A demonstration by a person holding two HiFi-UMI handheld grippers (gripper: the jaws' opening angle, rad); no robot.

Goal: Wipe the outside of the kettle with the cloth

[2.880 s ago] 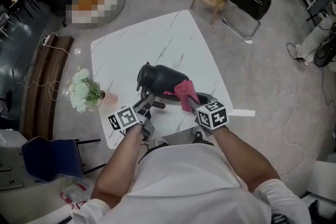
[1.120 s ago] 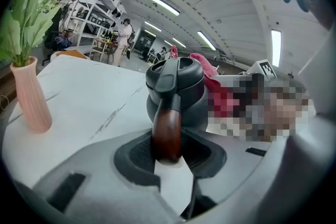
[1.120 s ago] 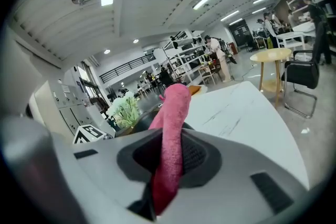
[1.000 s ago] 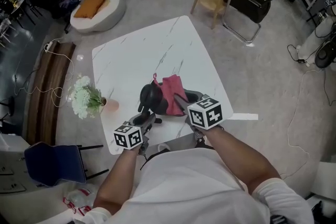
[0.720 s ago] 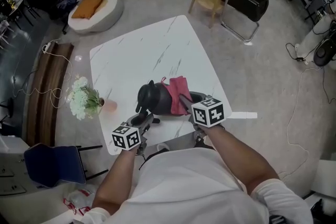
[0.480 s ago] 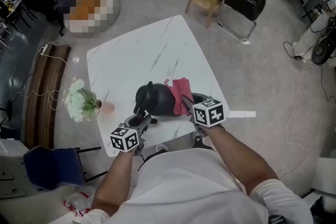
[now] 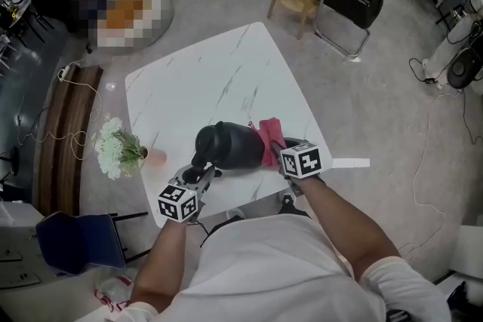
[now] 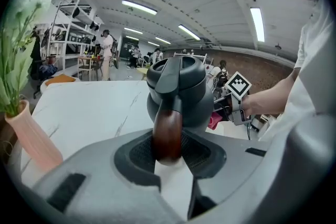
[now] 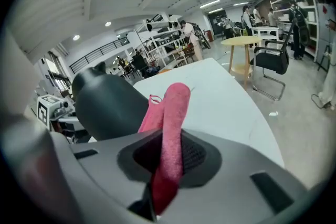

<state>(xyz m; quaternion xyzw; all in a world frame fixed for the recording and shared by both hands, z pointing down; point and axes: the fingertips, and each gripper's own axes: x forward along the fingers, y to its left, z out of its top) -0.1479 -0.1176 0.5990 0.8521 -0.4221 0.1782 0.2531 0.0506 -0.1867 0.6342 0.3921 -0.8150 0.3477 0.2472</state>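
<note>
Head view: the kettle sits near the 6 o'clock edge of the desk. The left gripper is clenched on the kettle's brown handle, at the body's 7 o'clock. The right gripper is clenched on the folded pink cloth, which is just beside the body's 3 o'clock flank and perhaps touching it. Suggested technique: hold the handle firmly so the kettle cannot swivel, and press the cloth's broad face, not its edge, to the wall. Stroke in overlapping passes, turning the kettle by the handle to present unwiped sides.
</note>
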